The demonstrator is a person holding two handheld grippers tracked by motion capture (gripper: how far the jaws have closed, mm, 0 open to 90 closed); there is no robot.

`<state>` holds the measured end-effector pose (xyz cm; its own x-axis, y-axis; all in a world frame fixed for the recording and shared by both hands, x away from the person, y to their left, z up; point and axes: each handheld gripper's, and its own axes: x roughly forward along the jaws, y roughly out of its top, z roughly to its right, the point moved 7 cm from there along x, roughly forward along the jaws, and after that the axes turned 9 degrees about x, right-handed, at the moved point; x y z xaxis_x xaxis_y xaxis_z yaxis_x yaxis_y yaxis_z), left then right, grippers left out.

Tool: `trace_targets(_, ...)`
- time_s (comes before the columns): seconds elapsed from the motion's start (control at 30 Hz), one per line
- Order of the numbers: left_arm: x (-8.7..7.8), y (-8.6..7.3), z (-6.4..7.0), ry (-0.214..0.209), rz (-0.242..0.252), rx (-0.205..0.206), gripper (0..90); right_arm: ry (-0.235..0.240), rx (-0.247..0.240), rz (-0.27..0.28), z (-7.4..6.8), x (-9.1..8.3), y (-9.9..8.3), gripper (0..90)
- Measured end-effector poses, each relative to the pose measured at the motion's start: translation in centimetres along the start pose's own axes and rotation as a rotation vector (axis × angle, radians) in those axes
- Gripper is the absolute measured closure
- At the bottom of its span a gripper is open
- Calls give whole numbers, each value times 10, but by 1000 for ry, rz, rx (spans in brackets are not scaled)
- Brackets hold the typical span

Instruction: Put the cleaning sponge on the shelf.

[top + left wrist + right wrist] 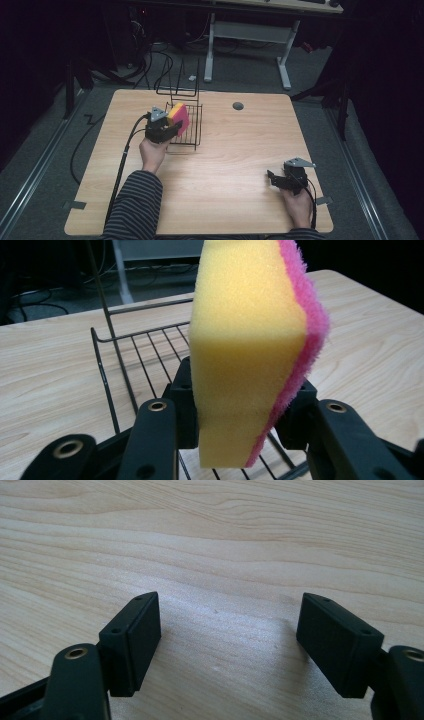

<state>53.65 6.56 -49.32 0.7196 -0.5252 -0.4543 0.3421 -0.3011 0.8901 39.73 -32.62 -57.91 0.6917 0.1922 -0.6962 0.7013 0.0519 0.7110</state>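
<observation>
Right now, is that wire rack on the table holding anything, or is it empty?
Empty, as far as it shows. The rack's bars are bare; the sponge is pinched in the left gripper above it, not resting inside.

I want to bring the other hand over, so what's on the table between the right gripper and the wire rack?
Nothing: in the high view, bare table separates the right gripper from the wire rack.

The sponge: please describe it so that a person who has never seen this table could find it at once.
On the wooden table, look at the black wire rack near the far left. Just over it, the left gripper clamps the sponge upright. It is the one bright thing: thick yellow foam with a pink scouring layer.
</observation>
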Motion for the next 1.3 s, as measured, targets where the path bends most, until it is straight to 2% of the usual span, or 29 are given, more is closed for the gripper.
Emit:
trace_targets(0.2,13,-6,-3,23,-1,2,609,0,0,0,0,0,0,260)
trace_targets(0.37,21,-12,-7,32,-21,-1,610,0,0,0,0,0,0,260)
trace_targets(0.8,25,-14,-7,34,-27,4,595,-1,-2,1,0,0,0,260)
trace_targets(1.3,28,-18,-8,26,-46,-28,460,0,-1,1,0,0,0,260)
